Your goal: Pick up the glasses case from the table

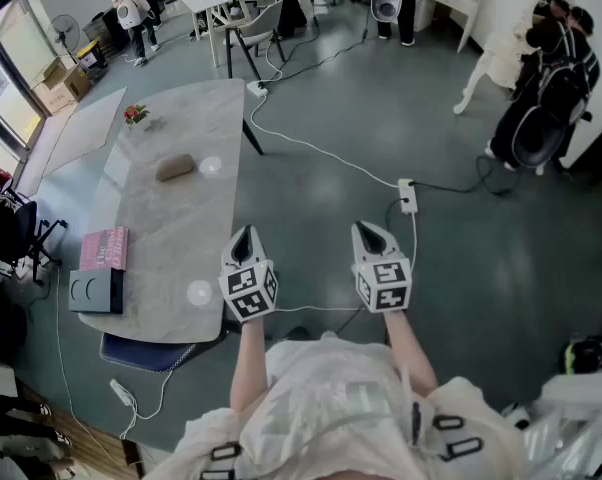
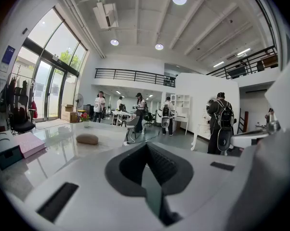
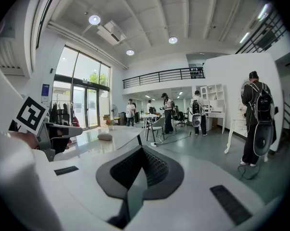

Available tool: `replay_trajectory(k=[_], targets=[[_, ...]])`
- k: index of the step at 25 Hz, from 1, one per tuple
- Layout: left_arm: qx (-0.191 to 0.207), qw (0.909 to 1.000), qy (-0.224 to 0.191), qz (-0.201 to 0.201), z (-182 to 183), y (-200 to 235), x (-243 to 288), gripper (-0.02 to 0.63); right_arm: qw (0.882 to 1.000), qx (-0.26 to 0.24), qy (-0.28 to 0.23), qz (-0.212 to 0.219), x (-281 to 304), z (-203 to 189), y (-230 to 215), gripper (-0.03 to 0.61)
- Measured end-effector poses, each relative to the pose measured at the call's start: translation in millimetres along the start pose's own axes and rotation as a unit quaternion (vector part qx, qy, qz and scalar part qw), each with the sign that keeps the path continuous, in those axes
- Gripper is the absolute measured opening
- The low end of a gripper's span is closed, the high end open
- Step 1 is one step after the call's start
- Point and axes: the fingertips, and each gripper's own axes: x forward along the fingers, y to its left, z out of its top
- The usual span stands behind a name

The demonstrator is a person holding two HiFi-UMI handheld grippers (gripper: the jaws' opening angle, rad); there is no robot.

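**While the grippers hang shut, the case lies well up the table**

Since neither gripper has anything to hold, both are held side by side in front of the person. They tilt a little downward, by the table's near right edge. The left gripper (image 1: pixel 244 234) has its jaws pressed together with nothing between them. The right gripper (image 1: pixel 371 231) is likewise closed and empty. Each gripper view shows the dark pads meeting at a point.

The case (image 1: pixel 175 167), a brownish oval, lies flat on the table (image 1: pixel 186 233) toward its far half. It is well apart from both grippers and nearer the left one. It sits alone on open stone, with flowers (image 1: pixel 135 115) beyond it. A book (image 1: pixel 105 249) and a dark box (image 1: pixel 94 290) lie at the near left edge, so a reach from the right side would likely meet nothing.

I judge the pick not yet begun: the person must step closer along the table's right edge, and the jaws must open. A cable (image 1: pixel 326 154) and a power strip (image 1: pixel 408 196) cross the floor ahead, a possible trip risk.
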Motion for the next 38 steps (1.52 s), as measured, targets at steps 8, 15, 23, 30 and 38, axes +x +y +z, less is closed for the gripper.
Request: replay_trajectory(k=[8, 15, 23, 30, 38], targets=[[-0.005, 1.0, -0.006, 0.006, 4, 7, -1, 0.003, 1.0, 0.0, -0.006, 0.003, 2, 3, 2, 0.0], [-0.011, 0.9999, -0.005, 0.006, 3, 2, 2, 0.003, 1.0, 0.01, -0.007, 0.004, 1, 0, -8, 0.0], [-0.017, 0.9998, 0.001, 0.006, -1, -9, 11, 0.003, 1.0, 0.011, -0.001, 0.002, 9, -7, -24, 0.0], [-0.04, 0.9991, -0.002, 0.012, 9, -5, 39, 0.003, 1.0, 0.026, 0.002, 0.009, 28, 0, -29, 0.0], [-0.013, 0.9999, -0.003, -0.005, 24, -17, 84, 0.003, 1.0, 0.019, 0.013, 0.003, 64, -7, -47, 0.0]])
